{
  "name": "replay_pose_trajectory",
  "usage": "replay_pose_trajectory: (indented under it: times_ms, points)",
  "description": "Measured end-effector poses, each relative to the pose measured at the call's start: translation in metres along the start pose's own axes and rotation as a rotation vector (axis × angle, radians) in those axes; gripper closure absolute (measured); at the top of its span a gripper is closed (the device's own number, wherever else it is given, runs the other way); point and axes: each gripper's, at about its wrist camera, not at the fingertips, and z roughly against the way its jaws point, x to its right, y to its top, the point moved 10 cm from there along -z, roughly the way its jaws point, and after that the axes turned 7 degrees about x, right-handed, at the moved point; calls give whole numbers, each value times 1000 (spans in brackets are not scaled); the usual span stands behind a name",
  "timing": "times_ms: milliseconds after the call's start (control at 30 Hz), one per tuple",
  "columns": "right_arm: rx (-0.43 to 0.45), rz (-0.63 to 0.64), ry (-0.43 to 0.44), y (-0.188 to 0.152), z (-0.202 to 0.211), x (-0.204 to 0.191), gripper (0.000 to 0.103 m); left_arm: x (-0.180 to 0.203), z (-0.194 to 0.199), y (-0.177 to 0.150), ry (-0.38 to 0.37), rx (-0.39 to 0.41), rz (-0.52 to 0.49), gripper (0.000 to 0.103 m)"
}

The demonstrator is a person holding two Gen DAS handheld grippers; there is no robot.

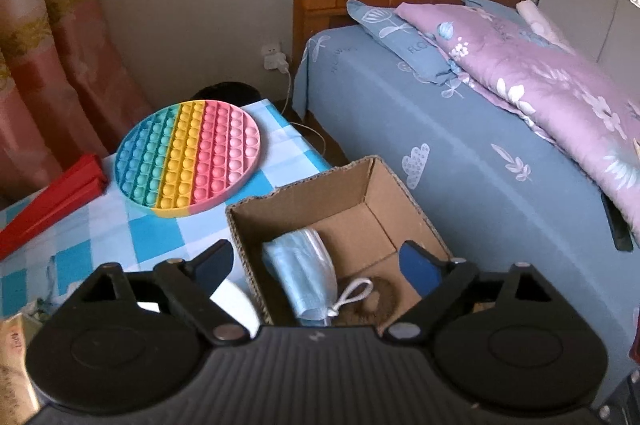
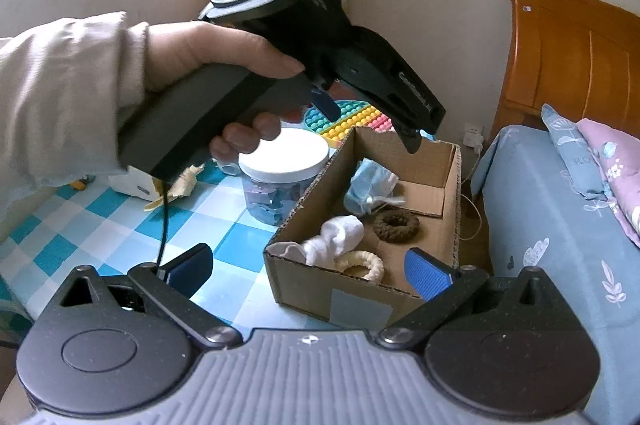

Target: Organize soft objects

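left gripper (image 1: 316, 265) — jaws wide | face mask (image 1: 304, 273) in cardboard box (image 1: 320, 181)

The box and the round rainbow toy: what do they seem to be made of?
The box: corrugated cardboard, matte brown, fluting visible along its cut rim. The round rainbow toy: probably silicone, smooth and softly matte, moulded in rows of bubbles; the pictures alone cannot confirm it.

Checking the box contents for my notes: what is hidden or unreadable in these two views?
- Left wrist view: brown ring half hidden behind the left gripper body; white sock unseen.
- Right wrist view: jar contents blurred.
- Right wrist view: pop-it toy mostly covered by the gripper and cardboard box.
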Motion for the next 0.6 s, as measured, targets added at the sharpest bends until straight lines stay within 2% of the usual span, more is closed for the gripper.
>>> replay_pose_trajectory:
  times_ms: [100, 267, 400, 600]
  points:
    - [-6, 3, -7, 0, 0, -3, 0, 1, 13, -3, -7, 5, -12, 7]
    - [-62, -19, -38, -8, -6, -3, 0, 2, 33, -12, 14, -2, -54, 7]
    - [-104, -40, -62, -10, -6, -3, 0, 2, 57, -25, 1, -4, -55, 7]
    - [-134, -80, -59, -10, -3, -8, 0, -15, 88, -62, 71, -8, -9, 6]
